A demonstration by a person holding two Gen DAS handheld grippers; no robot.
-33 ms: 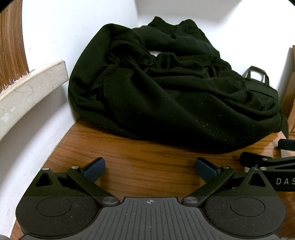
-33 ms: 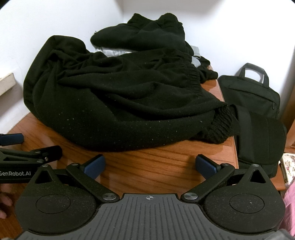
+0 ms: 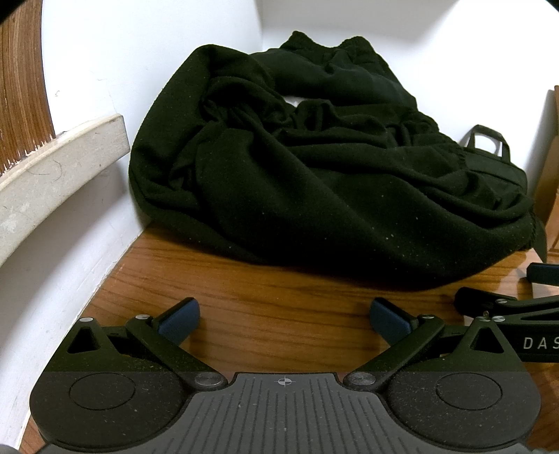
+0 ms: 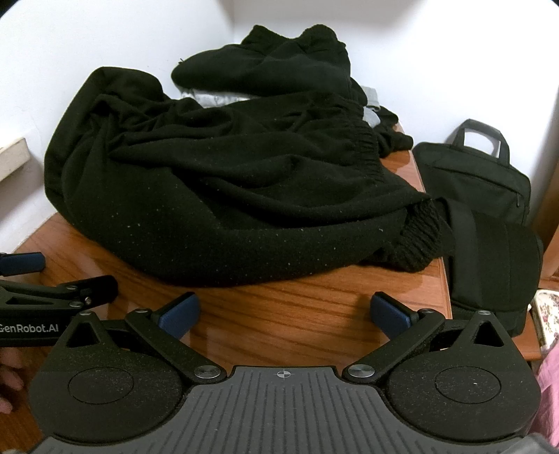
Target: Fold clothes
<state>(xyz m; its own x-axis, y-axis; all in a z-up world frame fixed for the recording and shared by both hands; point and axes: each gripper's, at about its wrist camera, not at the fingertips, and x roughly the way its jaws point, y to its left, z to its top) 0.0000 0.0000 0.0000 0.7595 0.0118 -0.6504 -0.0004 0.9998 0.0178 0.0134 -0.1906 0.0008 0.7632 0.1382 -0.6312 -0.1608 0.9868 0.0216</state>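
nearest the cameras, we find the left gripper (image 3: 284, 319) with its jaws spread wide and nothing between the blue pads (image 3: 178, 319); only bare wooden tabletop (image 3: 279, 324) shows in the gap. we find the right gripper (image 4: 284, 314) in the same condition, jaws fully apart and empty, held over the same tabletop (image 4: 279, 314). each gripper appears at the edge of the other's view, so the two sit side by side, near each other. at the lower left of the right wrist view, we see fingertips of a hand (image 4: 8, 380).

beyond both grippers, apart from their pads, lies a crumpled heap of black clothes (image 3: 314, 181), unfolded, resting on the table and reaching back to the white wall corner (image 3: 260, 31). in the right wrist view the heap (image 4: 227, 195) shows a ribbed cuff (image 4: 422, 241) at the table's right edge and a strip of grey fabric (image 4: 213, 97) between the layers.

farther right, off the table edge, we see a black bag (image 4: 489, 244) and behind it a black laptop case (image 4: 478, 178) standing upright against the wall.
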